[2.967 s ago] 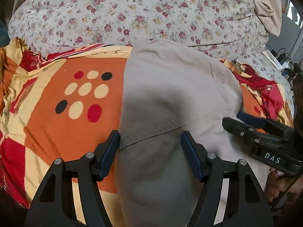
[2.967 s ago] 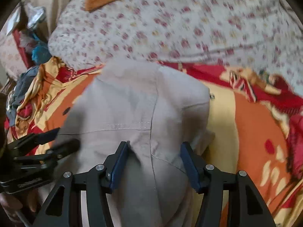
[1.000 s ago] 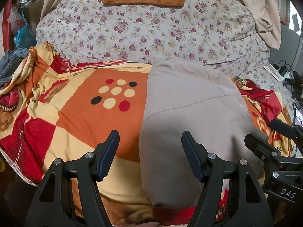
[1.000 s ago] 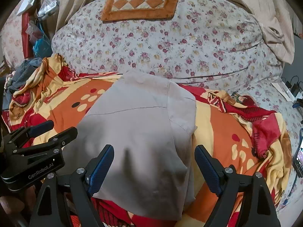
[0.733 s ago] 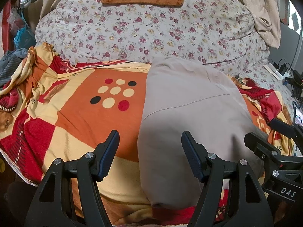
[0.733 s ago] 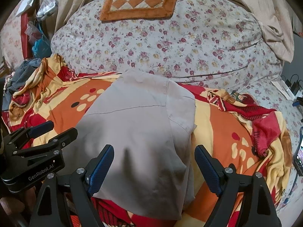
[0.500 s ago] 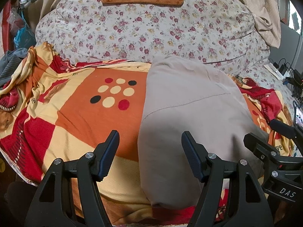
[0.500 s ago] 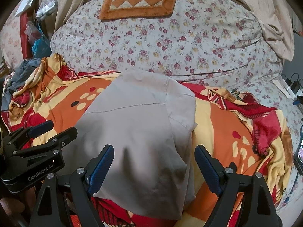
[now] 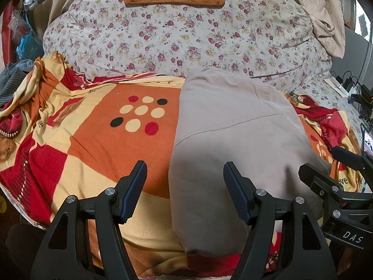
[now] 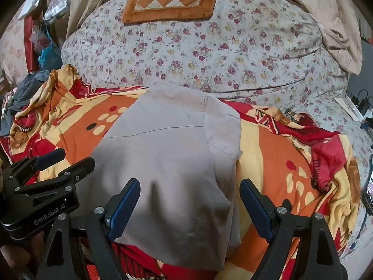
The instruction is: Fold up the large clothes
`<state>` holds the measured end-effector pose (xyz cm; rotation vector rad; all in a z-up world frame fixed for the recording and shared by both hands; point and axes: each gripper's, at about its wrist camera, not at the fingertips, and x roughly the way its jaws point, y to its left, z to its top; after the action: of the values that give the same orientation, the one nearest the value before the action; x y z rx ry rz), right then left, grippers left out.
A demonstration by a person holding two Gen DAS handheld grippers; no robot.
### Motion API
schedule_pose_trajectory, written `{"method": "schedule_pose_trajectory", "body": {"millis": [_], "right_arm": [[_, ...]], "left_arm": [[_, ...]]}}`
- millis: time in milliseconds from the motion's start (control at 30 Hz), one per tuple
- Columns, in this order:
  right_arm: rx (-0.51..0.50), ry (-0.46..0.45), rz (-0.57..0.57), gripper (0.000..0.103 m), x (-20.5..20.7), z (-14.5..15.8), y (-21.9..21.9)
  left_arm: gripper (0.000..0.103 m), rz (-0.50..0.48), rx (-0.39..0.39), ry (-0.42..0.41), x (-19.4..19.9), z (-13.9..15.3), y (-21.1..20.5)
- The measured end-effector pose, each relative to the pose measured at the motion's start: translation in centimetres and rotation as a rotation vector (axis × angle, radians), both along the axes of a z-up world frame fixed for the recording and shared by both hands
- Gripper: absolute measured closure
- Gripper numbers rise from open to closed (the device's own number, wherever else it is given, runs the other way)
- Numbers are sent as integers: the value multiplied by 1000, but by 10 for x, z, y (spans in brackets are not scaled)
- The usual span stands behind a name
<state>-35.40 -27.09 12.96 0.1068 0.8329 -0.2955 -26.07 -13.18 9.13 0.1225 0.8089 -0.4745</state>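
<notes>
Lying folded on the orange, red and cream blanket, the beige garment forms a compact rectangle with a stitched seam crossing its upper part. In the left wrist view it fills the centre and runs toward 5 o'clock, its near edge close to the foot of the blanket; in the right wrist view the garment sits dead centre, its far end pointing to 12 o'clock. The left gripper hangs above the cloth's left edge with its jaws spread apart, nothing between the blue pads. The right gripper is also spread wide, above the garment's near end, pinching nothing. Each gripper shows in the other's view: the right one at 4 o'clock in the left wrist view, the left one at 8 o'clock in the right wrist view. Beyond the blanket, toward 12 o'clock, lies a floral sheet with an orange checkered mat on it.
</notes>
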Motion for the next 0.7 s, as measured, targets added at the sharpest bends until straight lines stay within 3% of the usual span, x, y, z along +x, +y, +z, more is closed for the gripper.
{"method": "schedule_pose_trajectory", "body": {"millis": [700], "right_arm": [[-35, 36, -10, 18, 1, -8, -4]], "left_arm": [[35, 2, -1, 8, 2, -3, 3]]}}
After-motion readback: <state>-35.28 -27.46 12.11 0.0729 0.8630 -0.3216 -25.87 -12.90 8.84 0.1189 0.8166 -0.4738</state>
